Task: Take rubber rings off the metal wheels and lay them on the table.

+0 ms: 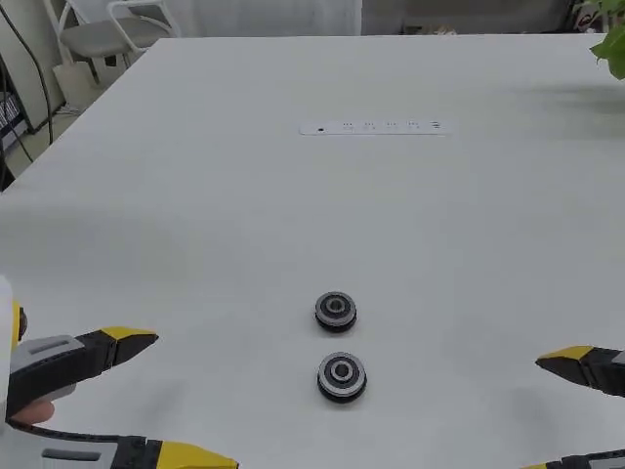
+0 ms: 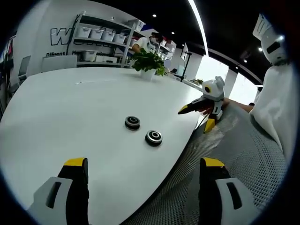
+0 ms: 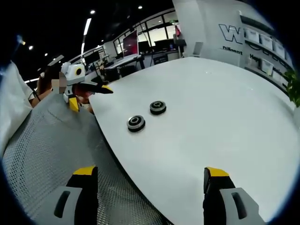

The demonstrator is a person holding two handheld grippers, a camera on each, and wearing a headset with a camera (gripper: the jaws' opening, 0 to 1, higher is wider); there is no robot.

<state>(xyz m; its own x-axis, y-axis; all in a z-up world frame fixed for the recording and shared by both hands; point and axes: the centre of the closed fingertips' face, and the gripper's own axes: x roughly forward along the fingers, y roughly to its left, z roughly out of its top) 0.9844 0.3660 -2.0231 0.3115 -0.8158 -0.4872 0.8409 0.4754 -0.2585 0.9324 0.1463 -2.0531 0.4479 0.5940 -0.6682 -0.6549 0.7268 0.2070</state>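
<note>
The left hand-held gripper [image 1: 190, 399] hangs at the near edge of the bench [image 1: 195, 195], its yellow-tipped jaws spread wide with nothing between them. The right hand-held gripper [image 1: 535, 415] hangs at the same edge, well apart from the left one, its jaws likewise spread and empty. The two point inward toward each other, and each one's own view shows the other across the bench corner, above grey mesh fabric [image 2: 234, 140]. Between the two hand-held grippers, a little ahead of their tips, the nearer wheel [image 1: 342, 377] lies flat on the bench, touched by neither. Just beyond it, close but apart, lies the farther wheel [image 1: 336, 312]. Each wheel is a metal hub with a dark rubber ring [image 1: 321, 377] seated around it. Well ahead of both hand-held grippers, a flat white power strip [image 1: 376, 127] lies across the bench. Far ahead of the right hand-held gripper, green leaves of a plant [image 1: 610, 39] reach in past the bench's far corner. Far ahead of the left one, a pale chair [image 1: 117, 29] stands off the bench.
</note>
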